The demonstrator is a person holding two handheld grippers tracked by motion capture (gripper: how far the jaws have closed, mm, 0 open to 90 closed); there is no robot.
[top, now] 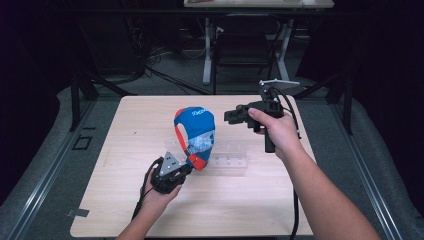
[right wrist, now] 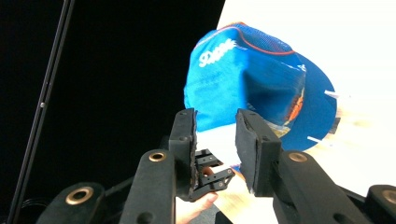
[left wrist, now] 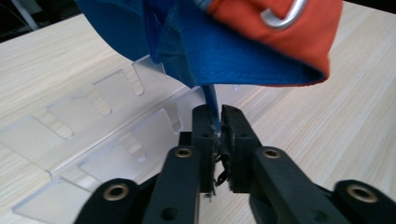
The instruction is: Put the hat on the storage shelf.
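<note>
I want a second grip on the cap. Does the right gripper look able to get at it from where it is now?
Probably yes. The right gripper is open, pointing at the cap, with nothing between them. The left gripper holds the cap's lower edge, away from that side.

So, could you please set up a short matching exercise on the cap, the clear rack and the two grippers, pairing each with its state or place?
Things:
1. left gripper
2. right gripper
3. cap
4. clear plastic rack

States or places:
a. lying flat on the table
b. open, holding nothing
c. blue and orange, lifted above the table
d. shut on a blue strap of the cap

Pairs: 1-d, 2-b, 3-c, 4-a
</note>
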